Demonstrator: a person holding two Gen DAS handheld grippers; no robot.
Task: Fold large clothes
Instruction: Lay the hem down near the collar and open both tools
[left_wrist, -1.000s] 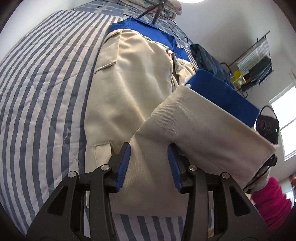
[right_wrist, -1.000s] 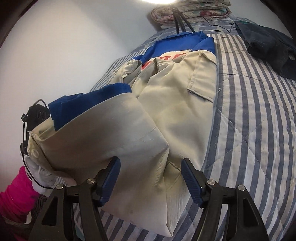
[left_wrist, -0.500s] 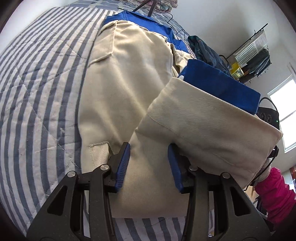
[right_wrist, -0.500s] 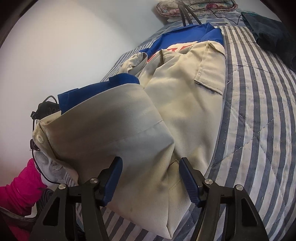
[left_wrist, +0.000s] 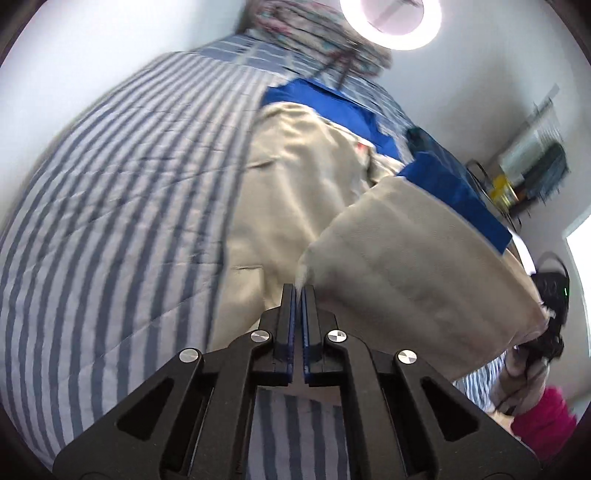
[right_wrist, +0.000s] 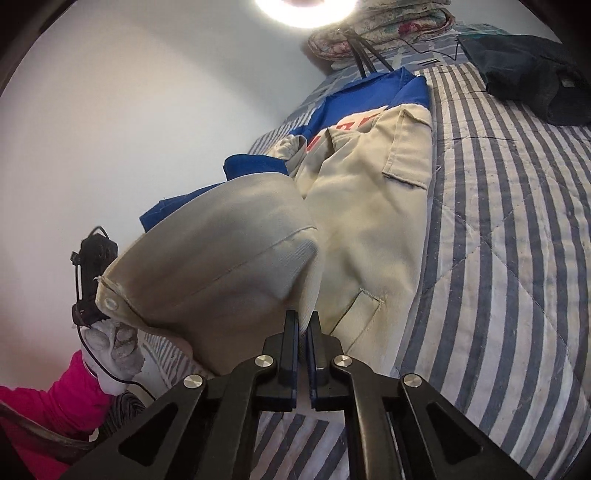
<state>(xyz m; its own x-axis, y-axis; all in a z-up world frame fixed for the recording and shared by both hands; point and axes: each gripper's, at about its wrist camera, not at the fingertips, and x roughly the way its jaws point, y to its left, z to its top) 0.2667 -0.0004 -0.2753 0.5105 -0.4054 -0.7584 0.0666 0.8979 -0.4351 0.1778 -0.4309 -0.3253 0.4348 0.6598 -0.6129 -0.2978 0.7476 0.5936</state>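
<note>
A beige work jacket (left_wrist: 295, 192) with blue collar and shoulders lies lengthways on a blue-and-white striped bed quilt (left_wrist: 110, 221). One beige sleeve (left_wrist: 406, 273) with a blue upper part is folded across its near end. My left gripper (left_wrist: 298, 291) is shut on the jacket's fabric at the sleeve's near left corner. In the right wrist view the jacket (right_wrist: 373, 221) and sleeve (right_wrist: 221, 266) show again, and my right gripper (right_wrist: 303, 317) is shut on the jacket's fabric at the sleeve's near right corner. Both hold the fabric lifted a little off the quilt.
A dark garment (right_wrist: 524, 85) lies on the quilt at the far right. Folded floral bedding (right_wrist: 369, 33) and black straps sit beyond the jacket's collar. A gloved hand in a pink sleeve (right_wrist: 55, 402) is at the left. A wall rack (left_wrist: 532, 166) stands beyond the bed.
Both grippers were open around the folded sleeve's corners and have now shut on the fabric. Both views have tilted upward and the fabric has risen.
</note>
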